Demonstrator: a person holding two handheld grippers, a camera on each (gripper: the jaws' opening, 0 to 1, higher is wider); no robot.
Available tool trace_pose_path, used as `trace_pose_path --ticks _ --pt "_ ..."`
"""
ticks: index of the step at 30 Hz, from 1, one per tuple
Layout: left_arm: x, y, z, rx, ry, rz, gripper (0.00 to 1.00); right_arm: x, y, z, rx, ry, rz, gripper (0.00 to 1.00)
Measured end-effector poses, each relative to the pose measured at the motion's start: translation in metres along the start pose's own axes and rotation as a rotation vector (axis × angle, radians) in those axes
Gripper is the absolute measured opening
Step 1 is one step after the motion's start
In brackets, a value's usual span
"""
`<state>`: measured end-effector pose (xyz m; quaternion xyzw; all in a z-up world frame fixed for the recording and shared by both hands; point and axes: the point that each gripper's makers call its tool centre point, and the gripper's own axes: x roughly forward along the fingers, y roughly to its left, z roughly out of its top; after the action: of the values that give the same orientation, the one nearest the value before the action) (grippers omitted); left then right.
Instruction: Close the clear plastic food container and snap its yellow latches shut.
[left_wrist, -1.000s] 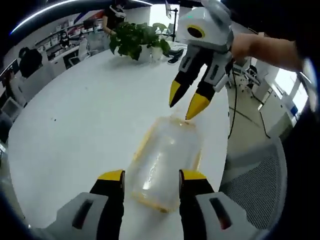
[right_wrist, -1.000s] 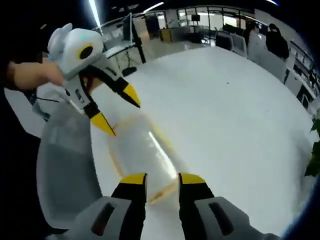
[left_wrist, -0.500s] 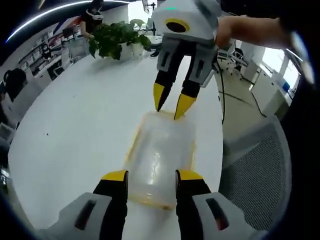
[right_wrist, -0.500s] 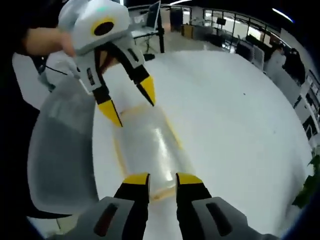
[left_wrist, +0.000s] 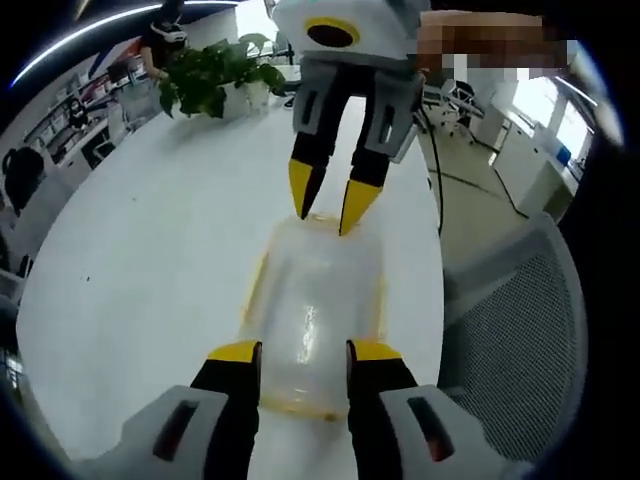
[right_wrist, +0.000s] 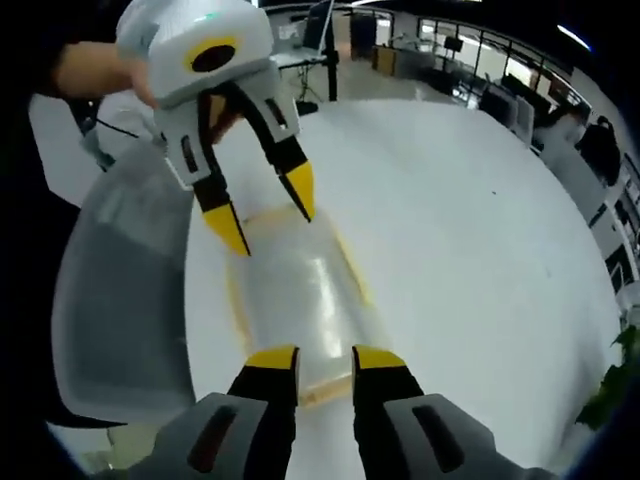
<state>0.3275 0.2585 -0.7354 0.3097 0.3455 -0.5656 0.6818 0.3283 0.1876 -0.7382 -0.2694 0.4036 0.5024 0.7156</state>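
Currently, two tools face each other over the container

Lengthwise on the white table (left_wrist: 150, 260) lies the clear plastic food container (left_wrist: 315, 320), its lid down and yellow latches (left_wrist: 252, 290) showing along its long edges. In the left gripper view, the left tool (left_wrist: 298, 352) has its jaws spread, their yellow tips over the near end of the container; whether they touch it cannot be told. Opposite, the right tool (left_wrist: 326, 205) points down at the far end, jaws parted, tips just above the lid's rim. In the right gripper view the arrangement mirrors: the right tool (right_wrist: 312, 358) sits spread at the near end of the container (right_wrist: 300, 300), and the left tool (right_wrist: 268, 215) hangs open over the far end, a person's hand (right_wrist: 95, 70) behind it.

Beside the table's edge, close to the container, stands a grey mesh office chair (left_wrist: 510, 340). A potted green plant (left_wrist: 210, 80) sits well apart at the table's far side. Desks, chairs and people fill the office background.
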Motion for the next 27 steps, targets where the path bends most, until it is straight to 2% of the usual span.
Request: trace_pose_path --ticks 27 --pt "0.011 -0.007 0.006 -0.020 -0.011 -0.011 0.32 0.025 0.011 0.027 -0.041 -0.014 0.050 0.19"
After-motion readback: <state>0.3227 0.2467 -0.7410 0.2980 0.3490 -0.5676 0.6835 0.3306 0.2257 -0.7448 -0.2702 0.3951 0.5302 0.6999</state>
